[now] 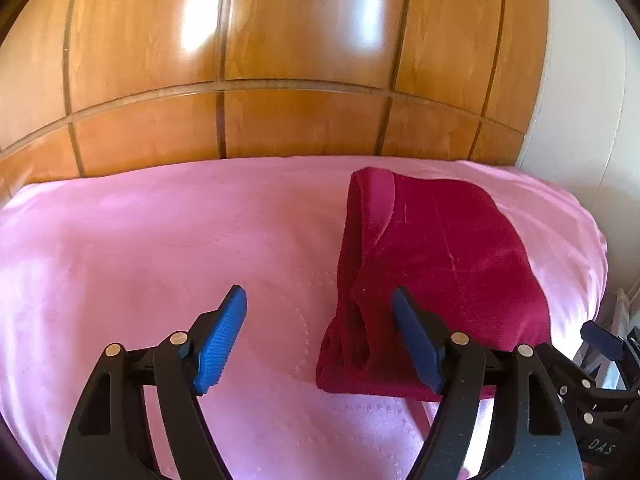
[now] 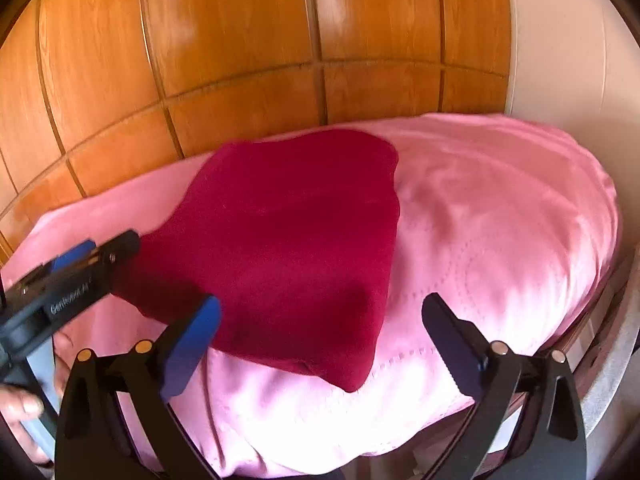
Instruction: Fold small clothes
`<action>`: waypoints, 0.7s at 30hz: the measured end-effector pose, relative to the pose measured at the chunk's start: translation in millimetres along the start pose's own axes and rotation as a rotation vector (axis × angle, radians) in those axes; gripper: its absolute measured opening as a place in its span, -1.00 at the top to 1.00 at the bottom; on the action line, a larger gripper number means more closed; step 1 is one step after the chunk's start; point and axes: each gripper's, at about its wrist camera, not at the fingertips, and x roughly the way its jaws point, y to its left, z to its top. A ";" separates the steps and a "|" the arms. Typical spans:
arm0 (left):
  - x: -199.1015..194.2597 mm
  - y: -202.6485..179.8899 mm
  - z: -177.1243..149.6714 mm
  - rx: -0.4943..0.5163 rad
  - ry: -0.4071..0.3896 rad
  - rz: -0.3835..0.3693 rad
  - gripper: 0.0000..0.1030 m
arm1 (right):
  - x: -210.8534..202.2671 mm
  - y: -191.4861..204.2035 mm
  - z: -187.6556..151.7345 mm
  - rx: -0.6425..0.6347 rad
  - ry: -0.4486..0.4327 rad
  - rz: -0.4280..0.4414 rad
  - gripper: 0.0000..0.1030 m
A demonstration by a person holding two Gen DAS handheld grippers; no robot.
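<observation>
A dark red garment (image 1: 436, 264) lies folded into a compact block on the pink bedspread (image 1: 160, 240). It also shows in the right wrist view (image 2: 304, 232). My left gripper (image 1: 320, 312) is open and empty, hovering over the garment's near left edge, its right finger over the cloth. My right gripper (image 2: 320, 320) is open and empty above the garment's near corner. The left gripper (image 2: 76, 264) shows at the left of the right wrist view, beside the garment.
A wooden panelled wardrobe (image 1: 280, 60) stands right behind the bed. A white wall (image 1: 580, 120) is at the right. The bed's right edge (image 2: 608, 264) drops off close to the garment. A hand (image 2: 24, 404) holds the left gripper's handle.
</observation>
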 end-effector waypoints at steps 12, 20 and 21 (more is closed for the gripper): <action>-25.4 13.9 -8.0 -0.052 -0.044 0.067 -0.52 | -10.0 13.5 -1.7 -0.037 0.002 -0.111 -0.95; -39.3 11.3 -19.2 -0.041 -0.060 0.106 -0.74 | -22.4 16.8 -3.1 0.031 -0.054 -0.178 -0.95; -39.5 10.6 -20.3 -0.040 -0.056 0.108 -0.76 | -24.1 18.0 -3.9 0.034 -0.059 -0.183 -0.95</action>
